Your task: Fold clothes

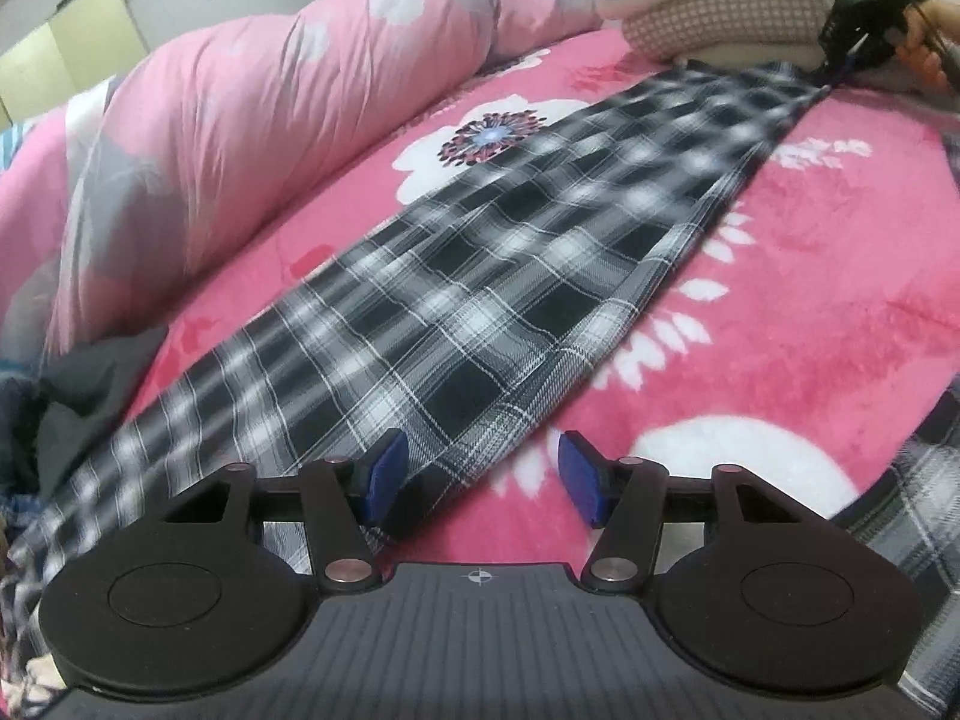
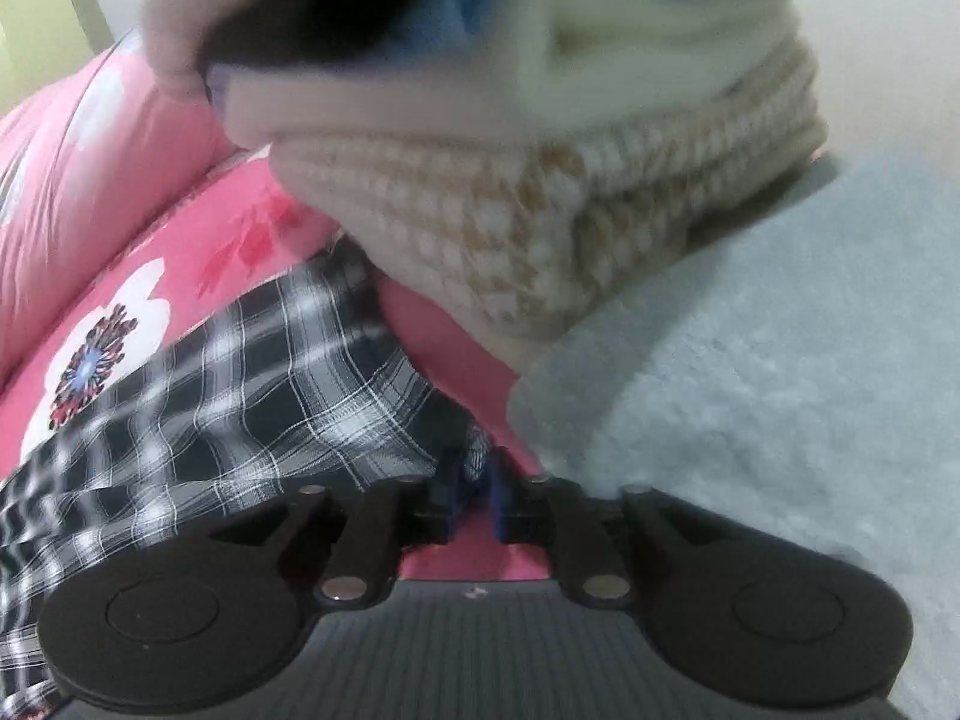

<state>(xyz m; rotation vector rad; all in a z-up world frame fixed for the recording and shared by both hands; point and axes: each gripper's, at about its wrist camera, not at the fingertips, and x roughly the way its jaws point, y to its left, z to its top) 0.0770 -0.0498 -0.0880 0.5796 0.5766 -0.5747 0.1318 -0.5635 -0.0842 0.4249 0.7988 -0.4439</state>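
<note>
A black-and-white plaid garment (image 1: 492,276) lies stretched in a long band across the pink flowered bedspread (image 1: 810,276). My left gripper (image 1: 486,474) is open just above the bed, its blue pads on either side of the garment's near edge. My right gripper (image 1: 864,30) shows at the far end, pinching the garment's far corner. In the right wrist view that gripper (image 2: 477,495) is shut on the plaid corner (image 2: 240,372), right beside a stack of folded clothes (image 2: 540,228).
The stack of folded clothes (image 1: 720,6) stands at the far end of the bed. A rolled pink duvet (image 1: 240,120) lies along the left. Dark clothes (image 1: 78,378) lie at the near left. A pale fleece blanket (image 2: 780,360) lies on the right.
</note>
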